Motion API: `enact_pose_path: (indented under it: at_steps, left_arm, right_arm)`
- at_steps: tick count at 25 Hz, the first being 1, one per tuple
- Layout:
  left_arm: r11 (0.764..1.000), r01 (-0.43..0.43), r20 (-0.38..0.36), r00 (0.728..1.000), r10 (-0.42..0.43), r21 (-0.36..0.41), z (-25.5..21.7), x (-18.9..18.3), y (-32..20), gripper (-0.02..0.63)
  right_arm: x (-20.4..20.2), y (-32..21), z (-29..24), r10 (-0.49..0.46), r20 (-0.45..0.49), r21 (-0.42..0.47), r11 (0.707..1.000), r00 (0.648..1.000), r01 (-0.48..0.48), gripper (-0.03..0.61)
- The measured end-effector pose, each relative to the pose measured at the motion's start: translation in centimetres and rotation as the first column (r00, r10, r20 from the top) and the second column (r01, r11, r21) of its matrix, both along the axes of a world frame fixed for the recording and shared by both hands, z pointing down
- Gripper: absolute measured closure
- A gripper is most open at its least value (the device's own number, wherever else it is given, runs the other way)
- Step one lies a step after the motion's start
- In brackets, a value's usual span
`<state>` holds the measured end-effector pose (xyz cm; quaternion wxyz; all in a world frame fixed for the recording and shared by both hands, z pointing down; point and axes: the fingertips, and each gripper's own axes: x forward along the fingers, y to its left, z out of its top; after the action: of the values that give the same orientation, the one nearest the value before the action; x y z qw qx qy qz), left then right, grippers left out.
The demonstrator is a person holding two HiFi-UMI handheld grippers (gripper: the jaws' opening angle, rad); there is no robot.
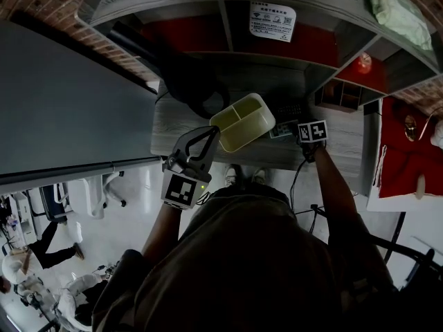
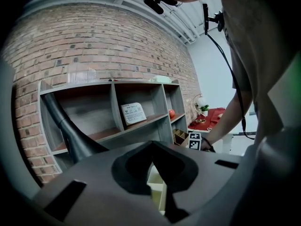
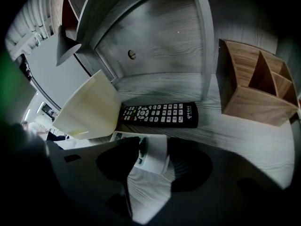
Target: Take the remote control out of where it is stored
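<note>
A white remote control [image 3: 149,150] lies flat on the grey desk [image 3: 188,86], one end between the jaws of my right gripper [image 3: 153,157]. The jaws stand open around it, and a thin gap shows on its right side. Just beyond it a black remote control [image 3: 160,114] lies flat on the desk. In the head view the right gripper [image 1: 304,138] points steeply down over the white remote [image 1: 282,128]. My left gripper [image 1: 211,133] is shut on the rim of a pale yellow divided bin [image 1: 242,122], tilted above the desk. The bin's wall [image 2: 157,192] shows between its jaws.
A wooden divided organizer [image 3: 254,88] stands on the desk to the right of the remotes. Behind is a grey shelf unit [image 1: 228,26] with a printed card [image 1: 272,21] and a red round object [image 1: 363,63]. A red-covered table [image 1: 408,151] is at the right.
</note>
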<state>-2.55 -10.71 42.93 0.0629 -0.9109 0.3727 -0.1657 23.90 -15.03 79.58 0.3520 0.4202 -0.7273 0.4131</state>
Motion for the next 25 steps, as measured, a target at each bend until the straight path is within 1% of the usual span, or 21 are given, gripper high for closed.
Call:
enact_pose_path:
  at_steps: [4, 6, 10, 19, 23, 25]
  left_arm:
    - [0.999, 0.043, -0.008, 0.999, -0.043, -0.027, 0.7, -1.3, -0.1, 0.603]
    - [0.998, 0.056, -0.014, 0.998, -0.057, -0.037, 0.8, -1.7, -0.1, 0.603]
    - [0.997, 0.063, -0.012, 0.998, -0.064, -0.05, 1.0, -2.1, 0.3, 0.603]
    - [0.998, 0.042, -0.017, 0.999, -0.043, -0.044, 0.7, -1.9, 0.6, 0.603]
    - [0.999, 0.03, -0.016, 0.999, -0.03, -0.043, 0.8, -1.9, 0.7, 0.603]
    - [0.997, 0.045, 0.005, 0.999, -0.045, -0.054, 1.1, -2.1, 0.6, 0.603]
  right_arm:
    - [0.9, -0.2, 0.2, -0.011, -0.088, 0.014, 1.0, 0.996, 0.012, 0.387]
    - [1.0, -0.4, 0.2, -0.016, -0.107, 0.021, 1.0, 0.994, 0.018, 0.387]
    - [0.8, -0.6, 0.0, -0.001, -0.11, 0.031, 1.0, 0.994, 0.004, 0.387]
    - [1.1, -1.1, -1.6, 0.03, -0.12, 0.074, 0.997, 0.992, -0.021, 0.388]
    - [0.9, -1.6, -3.5, 0.038, -0.099, 0.118, 0.993, 0.994, -0.026, 0.388]
    - [0.7, -1.9, -5.1, 0.04, -0.082, 0.152, 0.988, 0.996, -0.028, 0.388]
